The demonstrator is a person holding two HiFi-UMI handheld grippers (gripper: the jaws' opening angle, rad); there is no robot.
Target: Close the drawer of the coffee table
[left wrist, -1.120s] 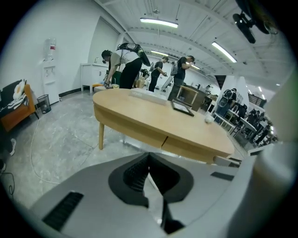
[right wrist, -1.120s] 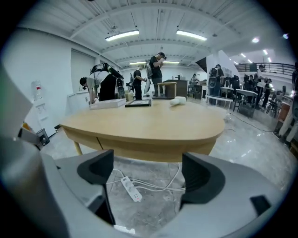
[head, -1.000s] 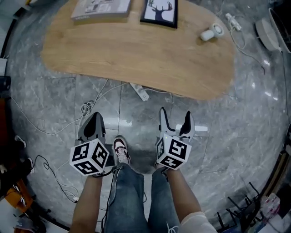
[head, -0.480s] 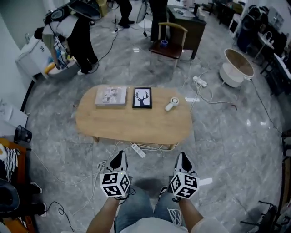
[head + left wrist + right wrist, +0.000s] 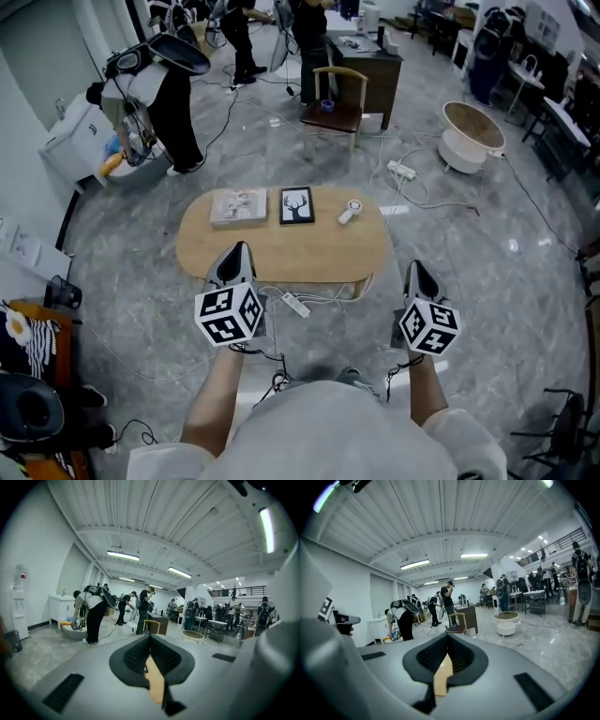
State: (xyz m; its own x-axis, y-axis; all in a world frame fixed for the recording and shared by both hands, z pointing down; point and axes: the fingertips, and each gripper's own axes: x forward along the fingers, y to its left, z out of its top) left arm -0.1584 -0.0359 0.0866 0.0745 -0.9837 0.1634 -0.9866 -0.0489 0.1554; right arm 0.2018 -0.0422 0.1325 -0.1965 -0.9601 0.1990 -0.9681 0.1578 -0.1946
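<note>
Since no drawer can be made out from above, only the oval top of the coffee table (image 5: 314,246), well below and just beyond both tongs, whether it's already shut can't be told from here. The left gripper (image 5: 240,247) is seen with jaws together and nothing in them. The right gripper (image 5: 413,266) has just been closing and is pinched shut on nothing too. If a push is needed, it's best done low and level, with the closed tips set square on the drawer front so it isn't racked sideways, and the white power strip (image 5: 294,304) and loose cables (image 5: 328,295) by the near edge are best avoided. The top looks like pale, smooth wood grain with rounded ends. A flat book (image 5: 238,206), a black framed deer print (image 5: 297,204) and a small white gadget (image 5: 350,213) are laid along the far side. The floor (image 5: 469,244) is glossy grey marble, probably slippery
</note>
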